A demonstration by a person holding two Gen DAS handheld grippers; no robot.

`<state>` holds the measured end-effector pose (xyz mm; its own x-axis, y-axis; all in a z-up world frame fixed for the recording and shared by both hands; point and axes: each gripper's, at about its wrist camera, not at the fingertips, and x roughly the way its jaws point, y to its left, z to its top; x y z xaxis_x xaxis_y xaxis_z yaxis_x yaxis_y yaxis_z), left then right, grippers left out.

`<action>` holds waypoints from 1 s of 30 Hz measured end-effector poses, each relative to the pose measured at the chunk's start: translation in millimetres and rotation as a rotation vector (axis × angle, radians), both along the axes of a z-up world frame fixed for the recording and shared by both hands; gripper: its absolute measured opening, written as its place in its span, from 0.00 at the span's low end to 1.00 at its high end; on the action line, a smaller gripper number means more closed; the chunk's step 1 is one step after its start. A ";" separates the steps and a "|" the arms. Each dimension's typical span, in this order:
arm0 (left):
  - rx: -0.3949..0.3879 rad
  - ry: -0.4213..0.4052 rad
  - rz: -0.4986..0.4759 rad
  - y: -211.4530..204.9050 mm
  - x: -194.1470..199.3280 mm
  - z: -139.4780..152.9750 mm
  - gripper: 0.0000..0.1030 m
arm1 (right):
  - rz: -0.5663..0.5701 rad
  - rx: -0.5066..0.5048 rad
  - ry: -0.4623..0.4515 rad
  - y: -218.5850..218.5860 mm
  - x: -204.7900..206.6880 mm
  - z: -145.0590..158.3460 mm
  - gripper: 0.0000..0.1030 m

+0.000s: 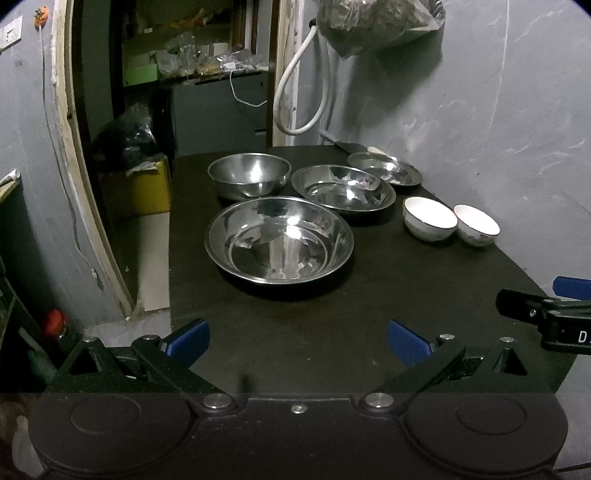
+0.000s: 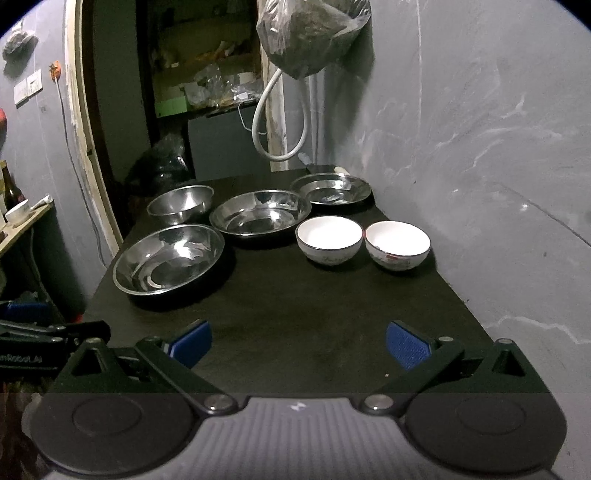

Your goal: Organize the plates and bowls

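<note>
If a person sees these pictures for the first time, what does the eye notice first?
Four shiny steel dishes crowd the dark table, the widest one nearest. Two white bowls stand side by side near the grey wall. A plastic bag hangs above.

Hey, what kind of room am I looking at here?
Likely a home kitchen or pantry corner: steel plates and white bowls on a dark table, with cluttered storage shelves behind.
</note>
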<state>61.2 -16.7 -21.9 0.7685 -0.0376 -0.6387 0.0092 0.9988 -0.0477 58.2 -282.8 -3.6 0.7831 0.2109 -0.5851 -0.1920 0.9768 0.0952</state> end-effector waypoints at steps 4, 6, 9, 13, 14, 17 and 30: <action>0.010 0.031 0.006 -4.2 13.2 -3.4 0.99 | 0.023 -0.010 0.031 -0.9 13.6 -7.1 1.00; 0.021 0.039 0.006 -7.0 19.2 -2.4 0.99 | 0.037 -0.013 0.044 -2.5 19.3 -10.6 1.00; 0.031 0.058 0.018 -9.9 30.2 1.8 0.99 | 0.054 -0.012 0.063 -6.7 27.9 -14.1 1.00; 0.034 0.097 0.042 -12.1 50.6 8.2 0.99 | 0.054 -0.015 0.080 -11.9 38.6 -14.4 1.00; 0.034 0.104 0.048 -12.1 55.9 10.5 0.99 | 0.054 -0.011 0.080 -13.3 41.4 -13.2 1.00; 0.041 0.118 0.075 -10.2 69.0 16.9 0.99 | 0.058 0.013 0.076 -17.1 51.6 -8.4 1.00; 0.062 0.137 0.161 22.5 118.9 41.0 0.99 | 0.132 0.088 -0.006 -9.8 113.1 16.5 1.00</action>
